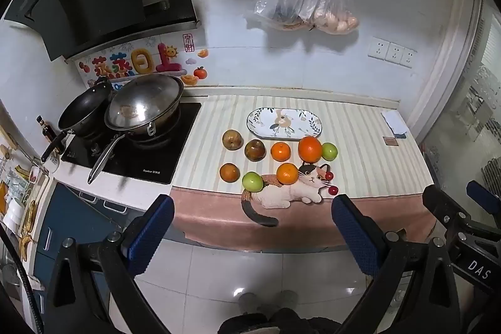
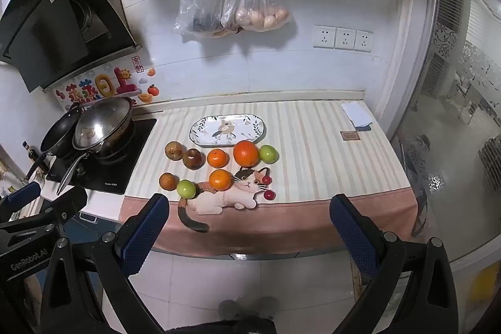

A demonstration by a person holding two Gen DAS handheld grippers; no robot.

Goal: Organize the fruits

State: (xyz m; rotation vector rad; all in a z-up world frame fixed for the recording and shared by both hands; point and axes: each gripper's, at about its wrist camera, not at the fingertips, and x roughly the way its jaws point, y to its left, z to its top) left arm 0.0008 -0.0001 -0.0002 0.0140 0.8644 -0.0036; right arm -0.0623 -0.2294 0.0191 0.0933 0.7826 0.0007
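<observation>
Holding off: I am keeping the left hand-held gripper (image 1: 250, 227) and the right hand-held gripper (image 2: 249, 227) back over the floor, short of the surface (image 2: 328, 146), so I am judging that no fruit has been picked yet.
Jaws: both are standing spread wide with nothing between the pads, which is suiting a first reach for round fruit.
Plate: the oval plate (image 2: 200, 133) is lying bare at 12 o'clock of the fruit cluster, probably set there as the place to gather things; that is my guess from the task.
Back row: two brownish fruits (image 2: 174, 150), a small orange (image 2: 217, 158), the large orange (image 2: 246, 153) and a green fruit (image 2: 268, 153) are sitting in a loose line just at 6 o'clock of the plate, the large orange touching the green one.
Front row: a dark orange fruit (image 2: 168, 181), a second green fruit (image 2: 186, 188) and another orange (image 2: 220, 180) are resting nearer me, at 6 o'clock of the back row.
Cat mat: the cat picture (image 2: 225, 196) is lying flat under the front fruits; the two red dots at its 3 o'clock may be printed cherries or real ones, I cannot tell.
Stove: the pans (image 2: 103, 121) are sitting at 9 o'clock of the fruit, well apart, so I am expecting them to stay out of my way.
Next: I am judging the front row the easiest start, being the nearest to both hand-held grippers.
</observation>
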